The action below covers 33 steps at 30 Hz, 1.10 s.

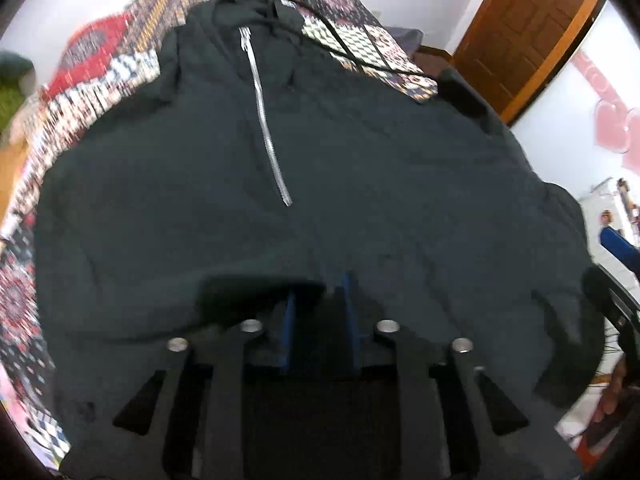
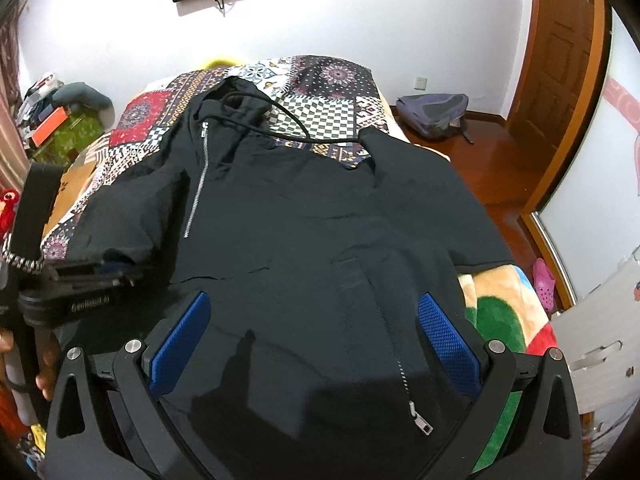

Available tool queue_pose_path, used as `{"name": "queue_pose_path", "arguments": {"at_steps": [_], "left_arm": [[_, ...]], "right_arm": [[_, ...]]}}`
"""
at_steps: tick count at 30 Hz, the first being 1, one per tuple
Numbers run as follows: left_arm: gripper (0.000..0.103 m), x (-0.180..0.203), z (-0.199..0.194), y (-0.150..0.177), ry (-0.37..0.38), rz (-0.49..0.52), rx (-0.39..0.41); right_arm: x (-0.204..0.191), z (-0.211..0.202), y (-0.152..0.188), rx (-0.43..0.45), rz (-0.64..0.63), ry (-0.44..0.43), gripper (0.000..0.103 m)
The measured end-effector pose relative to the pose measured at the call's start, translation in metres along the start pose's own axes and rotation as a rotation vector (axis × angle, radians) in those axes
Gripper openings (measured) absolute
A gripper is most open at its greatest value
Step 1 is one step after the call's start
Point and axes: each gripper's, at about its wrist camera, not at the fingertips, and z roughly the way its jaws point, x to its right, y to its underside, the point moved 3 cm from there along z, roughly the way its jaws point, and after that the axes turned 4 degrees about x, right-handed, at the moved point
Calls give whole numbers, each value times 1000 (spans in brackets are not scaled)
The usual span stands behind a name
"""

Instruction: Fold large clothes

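Black cotton-like fabric is filling both views: a zip-front hoodie (image 2: 304, 216) is lying spread over a bed covered by a patchwork quilt (image 2: 328, 116), hood toward the far wall.

At the left of the right wrist view, the left gripper (image 2: 108, 270) is reaching in low from the bed's edge, and a fold of the hoodie's left side is lying bunched over its tip. In its own camera the left gripper (image 1: 318, 300) is showing its blue pads (image 1: 289, 320) drawn close together with dark cloth draped over and between them, so it is pinching the hoodie near its lower edge. That view is blurred.

Moving toward the middle, the silver zipper (image 1: 266, 120) is running down from the collar, and a black drawstring (image 2: 288, 118) is trailing from the hood across the checked patch of quilt.

Further right, the right gripper (image 2: 316, 328) is hovering over the hoodie's near hem with its blue pads (image 2: 448, 340) spread wide and nothing between them; a zipper pull (image 2: 420, 420) is lying just below. Beyond the hoodie's right edge, a colourful fleece blanket (image 2: 504, 320) is showing, with a wooden door (image 2: 568, 60) and a grey backpack (image 2: 436, 114) on the floor behind.
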Motion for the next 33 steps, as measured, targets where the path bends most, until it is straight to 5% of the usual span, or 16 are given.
{"name": "queue_pose_path", "arguments": {"at_steps": [6, 11, 22, 26, 33], "left_arm": [[32, -2, -32, 5, -22, 56, 54], [52, -17, -83, 1, -78, 76, 195], [65, -111, -182, 2, -268, -31, 441], [67, -143, -193, 12, -314, -66, 458], [69, -196, -184, 39, -339, -162, 410]], "right_arm": [[-20, -6, -10, 30, -35, -28, 103], [-46, -12, -25, 75, -96, -49, 103], [-131, -11, -50, 148, -316, -115, 103], [-163, -3, -48, 147, -417, -139, 103], [-222, 43, -32, 11, -547, -227, 102]]}}
